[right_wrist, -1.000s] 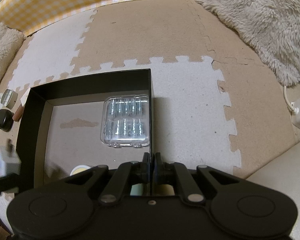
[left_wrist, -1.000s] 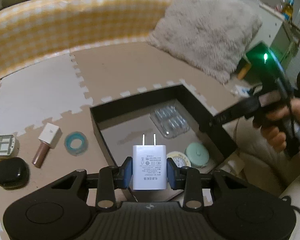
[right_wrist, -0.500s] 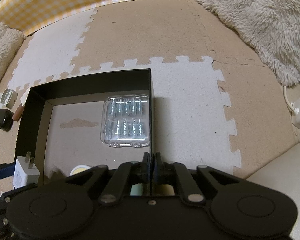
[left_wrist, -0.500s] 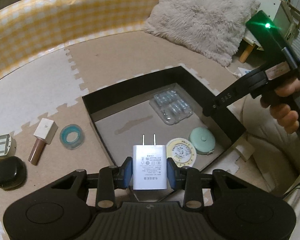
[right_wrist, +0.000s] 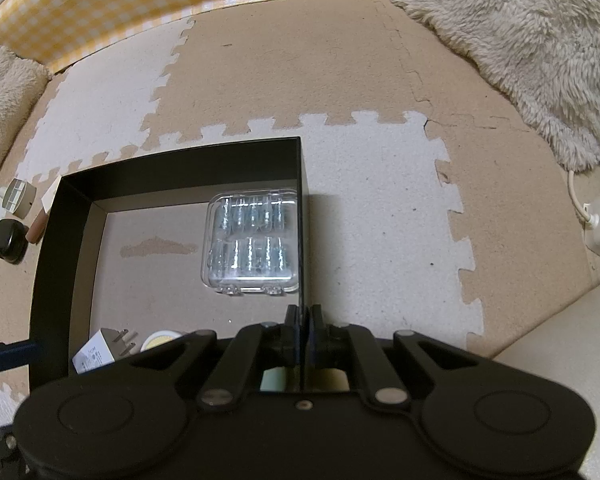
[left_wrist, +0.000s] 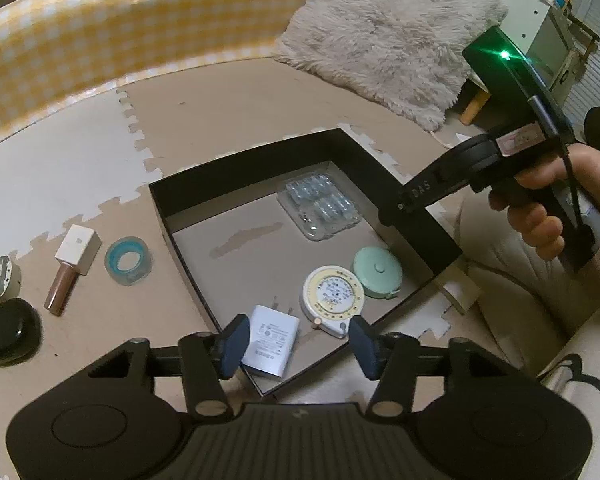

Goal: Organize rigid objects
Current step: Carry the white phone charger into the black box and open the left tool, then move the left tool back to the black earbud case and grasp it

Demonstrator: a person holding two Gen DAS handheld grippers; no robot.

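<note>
Left wrist view, left gripper (left_wrist: 298, 346) just opening, charger (left_wrist: 271, 340) lying in box (left_wrist: 260, 152)

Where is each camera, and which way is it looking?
Left wrist: on the left gripper, looking down into the box from its near corner; a hand holding the right gripper shows at right.
Right wrist: on the right gripper, looking down along the box's right wall; the left gripper's blue finger peeks in at left.
Shared: box, charger, clear case.
</note>
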